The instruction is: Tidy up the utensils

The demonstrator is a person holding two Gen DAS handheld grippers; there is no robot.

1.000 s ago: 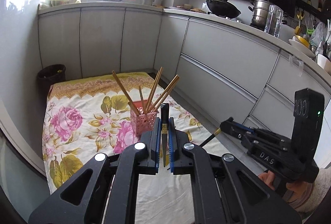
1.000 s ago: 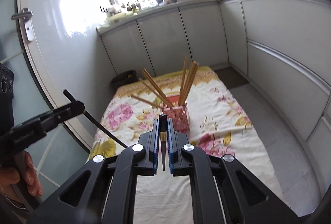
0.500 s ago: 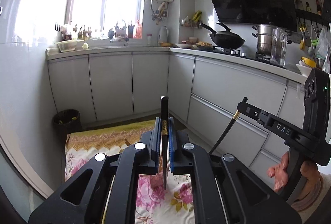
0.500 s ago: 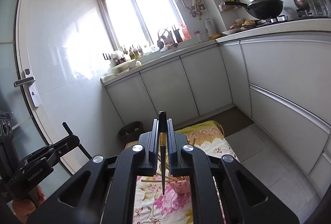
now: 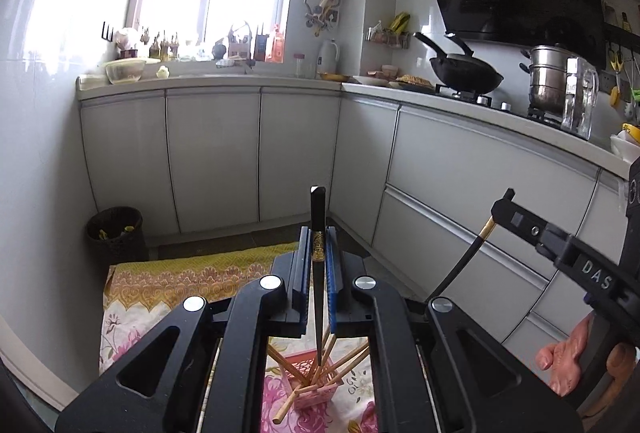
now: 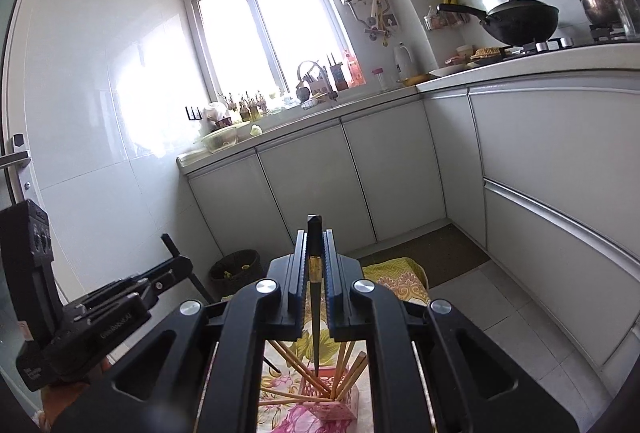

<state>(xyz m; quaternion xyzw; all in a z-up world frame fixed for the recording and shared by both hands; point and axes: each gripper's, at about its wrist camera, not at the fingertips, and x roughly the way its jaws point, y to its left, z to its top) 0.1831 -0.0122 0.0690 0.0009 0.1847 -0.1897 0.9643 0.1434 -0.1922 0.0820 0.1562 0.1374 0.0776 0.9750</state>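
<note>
My left gripper [image 5: 317, 237] is shut on a black chopstick [image 5: 318, 273] held upright, its tip down over the pink holder [image 5: 320, 387] with several wooden chopsticks. My right gripper [image 6: 314, 239] is shut on another black chopstick [image 6: 315, 297], upright, tip just above the pink holder [image 6: 332, 399]. The right gripper also shows at the right of the left wrist view [image 5: 520, 217], and the left gripper at the left of the right wrist view [image 6: 168, 245]. The holder stands on a floral cloth [image 5: 132, 297] on the floor.
White kitchen cabinets [image 5: 216, 161] line the back and right. A dark waste bin [image 5: 116, 233] stands in the far left corner. A wok [image 5: 466, 75] and a steel pot [image 5: 550, 81] sit on the stove. A glass door with handle [image 6: 16, 157] is at left.
Both grippers have tilted up from looking down at the cloth and come over the holder. The chopsticks now hang vertically with their tips at the holder's mouth.
</note>
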